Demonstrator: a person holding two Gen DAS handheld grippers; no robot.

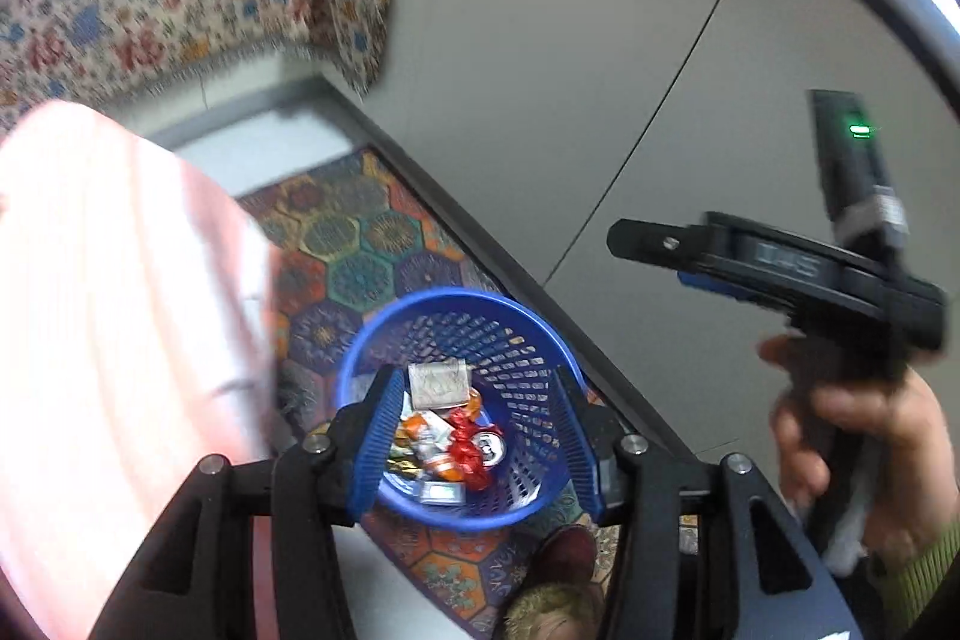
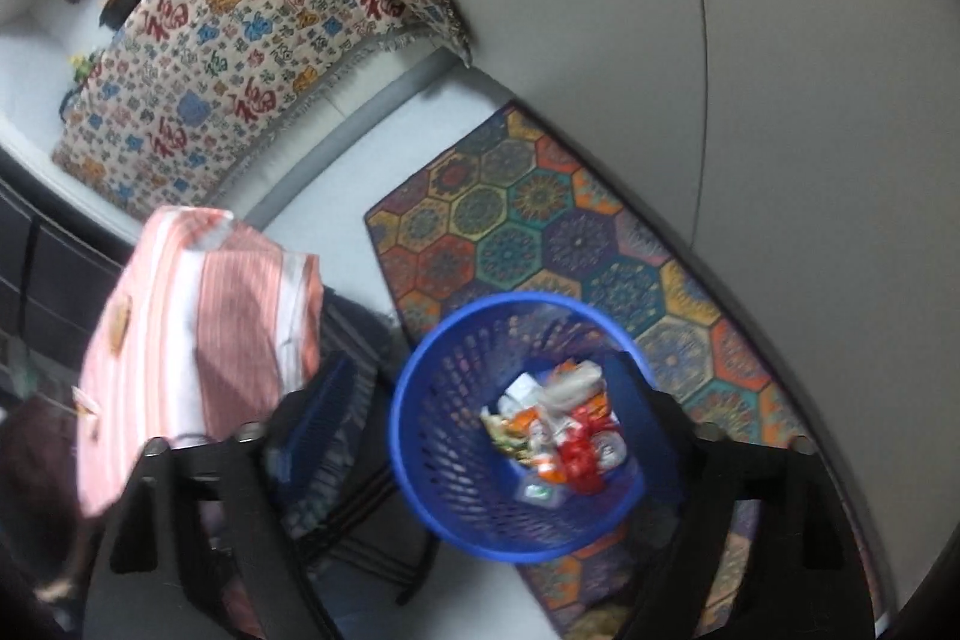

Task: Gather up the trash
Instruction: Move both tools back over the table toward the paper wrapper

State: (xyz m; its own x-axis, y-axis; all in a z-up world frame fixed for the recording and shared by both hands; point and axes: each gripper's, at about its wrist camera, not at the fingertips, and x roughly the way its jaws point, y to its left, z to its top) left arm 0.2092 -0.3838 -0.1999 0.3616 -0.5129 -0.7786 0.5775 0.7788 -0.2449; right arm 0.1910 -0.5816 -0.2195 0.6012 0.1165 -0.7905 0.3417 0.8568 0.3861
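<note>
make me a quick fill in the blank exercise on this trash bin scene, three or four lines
1. The mesh trash basket is coloured ____.
2. The basket stands on a rug patterned with ____ shapes.
3. Among the trash in the basket lies a crumpled wrapper coloured ____.
4. The jaws of the left gripper above the basket are ____, with nothing between them.

Missing words: blue; hexagon; red; open

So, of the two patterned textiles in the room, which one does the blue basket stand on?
The blue basket stands on the hexagon-patterned rug on the floor. The other, the cream cloth with red and blue characters, lies farther away.
</note>
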